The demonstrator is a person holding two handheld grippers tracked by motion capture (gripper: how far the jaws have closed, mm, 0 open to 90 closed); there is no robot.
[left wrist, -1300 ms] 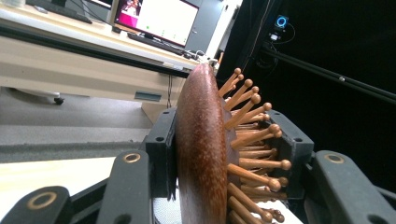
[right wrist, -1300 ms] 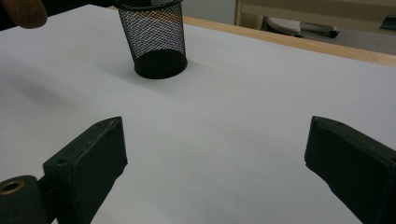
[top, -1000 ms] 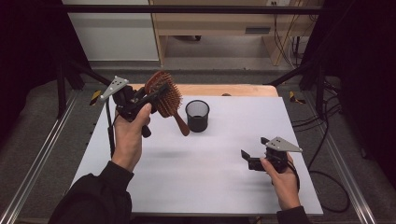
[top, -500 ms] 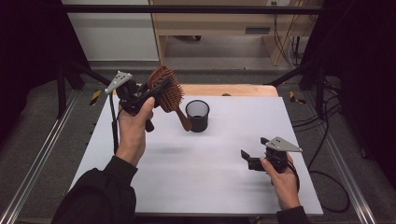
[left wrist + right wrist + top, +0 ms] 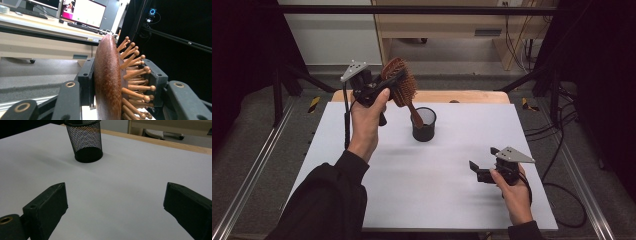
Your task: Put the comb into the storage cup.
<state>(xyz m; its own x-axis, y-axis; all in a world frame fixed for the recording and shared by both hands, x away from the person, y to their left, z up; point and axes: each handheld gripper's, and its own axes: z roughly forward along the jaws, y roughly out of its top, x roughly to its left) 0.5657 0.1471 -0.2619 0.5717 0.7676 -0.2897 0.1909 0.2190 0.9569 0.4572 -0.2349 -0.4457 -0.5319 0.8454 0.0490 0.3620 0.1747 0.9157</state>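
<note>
Left tongs [image 5: 384, 90] clamped on the head of a wooden hairbrush [image 5: 401, 85], upper left of centre in the high view, raised clear of the tabletop [image 5: 437, 200]. In the left gripper view, one pad flat against the smooth brown back of the brush [image 5: 107, 80], the other pressed into the ball-tipped bristles [image 5: 136, 75]: a grip across the thickness of the head, leaving the handle free. Handle [image 5: 416, 117] angled down and to the right, its tip at or just above the rim of the black mesh cup [image 5: 424, 125]; whether the tip has entered the opening cannot be told. Cup upright near the frame centre, toward the far edge of the white sheet, apparently empty in the right gripper view [image 5: 86, 140]. Likely purpose of the head grip: handle-first insertion, with the cup as holder. Right tongs [image 5: 484, 170] resting low at the lower right, wide open, nothing between them, aimed toward the cup and well apart from it; probably parked clear of the brush's path.
</note>
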